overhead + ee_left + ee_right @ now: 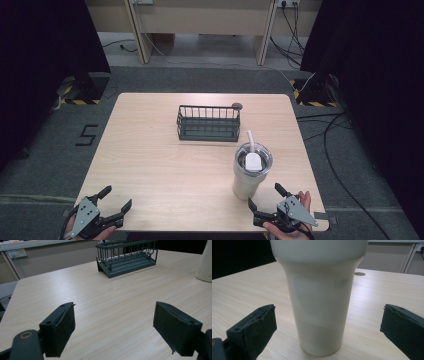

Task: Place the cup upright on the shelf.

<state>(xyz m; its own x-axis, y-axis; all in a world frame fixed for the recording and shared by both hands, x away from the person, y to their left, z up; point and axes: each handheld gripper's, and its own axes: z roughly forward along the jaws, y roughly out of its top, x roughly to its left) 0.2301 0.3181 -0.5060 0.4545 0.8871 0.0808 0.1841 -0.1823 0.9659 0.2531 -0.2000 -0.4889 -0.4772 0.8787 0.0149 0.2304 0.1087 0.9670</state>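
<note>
A cream tumbler (251, 172) with a clear lid and a white straw stands upright on the right front of the wooden table (150, 155). My right gripper (265, 197) is open just in front of the tumbler, its jaws wide apart to either side of the cup's base (322, 315) without touching it. A dark wire basket (208, 123) sits empty at the table's middle back, also in the left gripper view (127, 257). My left gripper (116, 198) is open at the front left edge, nothing between its jaws (115, 327).
A small dark round disc (237, 106) lies by the basket's far right corner. Bare tabletop stretches between the left gripper and the basket. Cables run over the grey floor to the right of the table, and stand bases with striped tape sit at both back corners.
</note>
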